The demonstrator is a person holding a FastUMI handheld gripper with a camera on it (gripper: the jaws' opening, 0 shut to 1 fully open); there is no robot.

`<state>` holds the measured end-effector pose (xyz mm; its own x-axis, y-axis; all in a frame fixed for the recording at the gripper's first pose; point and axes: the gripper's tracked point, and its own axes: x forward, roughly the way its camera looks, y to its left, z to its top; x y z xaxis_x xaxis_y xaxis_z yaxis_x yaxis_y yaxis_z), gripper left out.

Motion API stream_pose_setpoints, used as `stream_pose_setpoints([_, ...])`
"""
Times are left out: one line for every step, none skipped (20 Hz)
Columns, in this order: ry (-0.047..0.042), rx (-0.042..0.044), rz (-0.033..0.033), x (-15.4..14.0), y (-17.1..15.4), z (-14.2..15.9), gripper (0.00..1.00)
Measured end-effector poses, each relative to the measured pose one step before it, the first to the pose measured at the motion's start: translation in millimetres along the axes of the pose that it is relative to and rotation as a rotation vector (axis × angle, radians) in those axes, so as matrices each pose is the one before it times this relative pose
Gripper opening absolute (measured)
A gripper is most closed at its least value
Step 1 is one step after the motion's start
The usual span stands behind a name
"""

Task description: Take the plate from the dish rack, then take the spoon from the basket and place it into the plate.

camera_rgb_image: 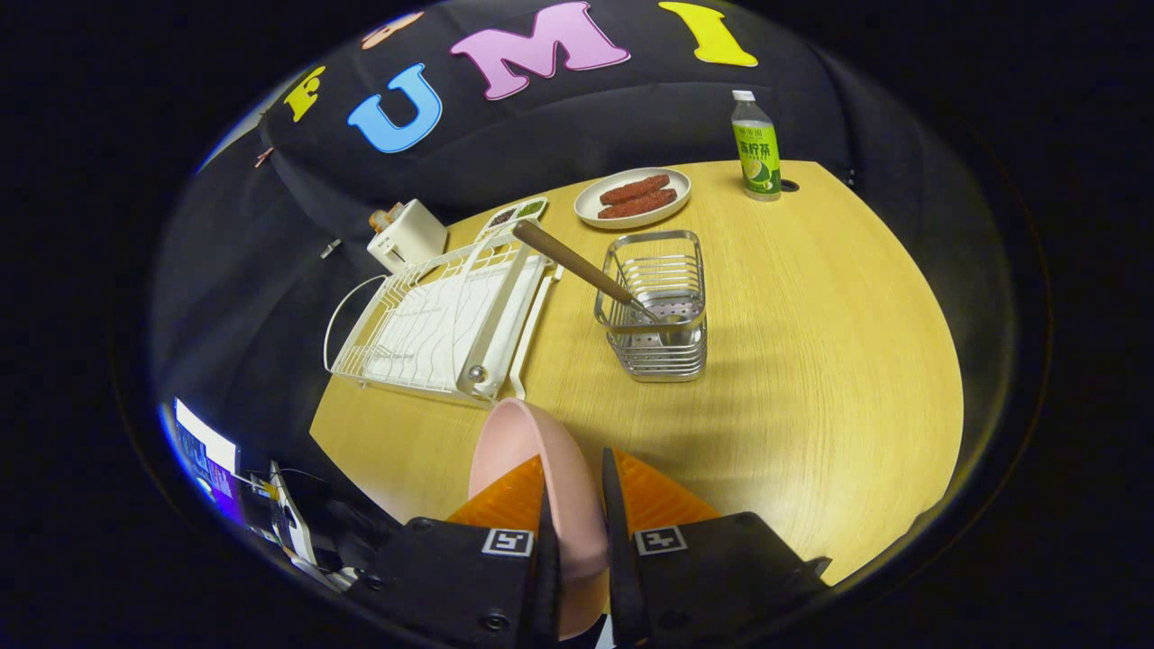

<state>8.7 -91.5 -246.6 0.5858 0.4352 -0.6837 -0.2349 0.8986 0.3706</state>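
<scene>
A light wooden table (811,361) stretches ahead of the fingers, lit evenly from above. Beyond it hangs the booth's black cloth wall (559,135), creased and dim.

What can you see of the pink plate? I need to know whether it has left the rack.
The pink plate is out of the dish rack. It is plain, smooth and round-rimmed, and looks like plastic or glazed ceramic. It stands on edge, pinched at the rim between the fingers of the gripper, just on the near side of the rack, above the wooden table. Its lower part is hidden.
</scene>
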Motion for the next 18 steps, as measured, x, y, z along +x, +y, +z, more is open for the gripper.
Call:
stream_pose_setpoints([0.00969,0.00634,0.01014,7.87,-5.57,-2.48,0.26])
stream_pose_setpoints([0.00622,0.02493,0.0178,1.93,-2.55,-0.32,0.26])
stream_pose_setpoints([0.00802,0.02671,0.01326,6.18,-3.46,-0.03,0.26])
stream_pose_setpoints([0.00582,0.01736,0.00471,4.55,-4.79,0.69,0.26])
stream_pose_setpoints([0.0046,0.00379,-0.00712,4.61,-6.53,1.21,0.27])
stream_pose_setpoints([-0.00325,-0.00205,-0.00795,1.58,-5.6,0.87,0.27])
stream_pose_setpoints([-0.01129,-0.00919,-0.01181,2.46,-5.34,3.33,0.26])
stream_pose_setpoints([-0.01951,-0.01433,-0.01466,-1.84,-5.96,2.06,0.24])
stream_pose_setpoints([-0.00907,-0.01102,-0.00878,4.3,-4.37,-0.18,0.25])
stream_pose_setpoints([-0.00561,-0.01038,-0.00825,-5.41,-2.84,1.16,0.29])
stream_pose_setpoints([-0.00992,-0.01557,-0.00324,-1.99,-0.61,1.02,0.33])
stream_pose_setpoints([-0.00911,-0.02678,-0.00915,-3.81,-1.23,0.31,0.44])
stream_pose_setpoints([-0.00939,-0.04374,-0.00722,-7.66,-0.26,-0.54,0.55])
stream_pose_setpoints([-0.02277,-0.05035,-0.00085,-5.3,2.83,2.9,0.66])
stream_pose_setpoints([-0.0284,-0.0544,0.00134,-8.68,3.39,4.5,0.77])
stream_pose_setpoints([-0.03249,-0.04765,0.00569,-5.21,4.77,6.94,0.88])
stream_pose_setpoints([-0.03865,-0.03879,0.00525,-7.35,4.44,12.01,0.99])
stream_pose_setpoints([-0.03906,-0.03143,0.00829,-3.86,6.13,11.88,0.99])
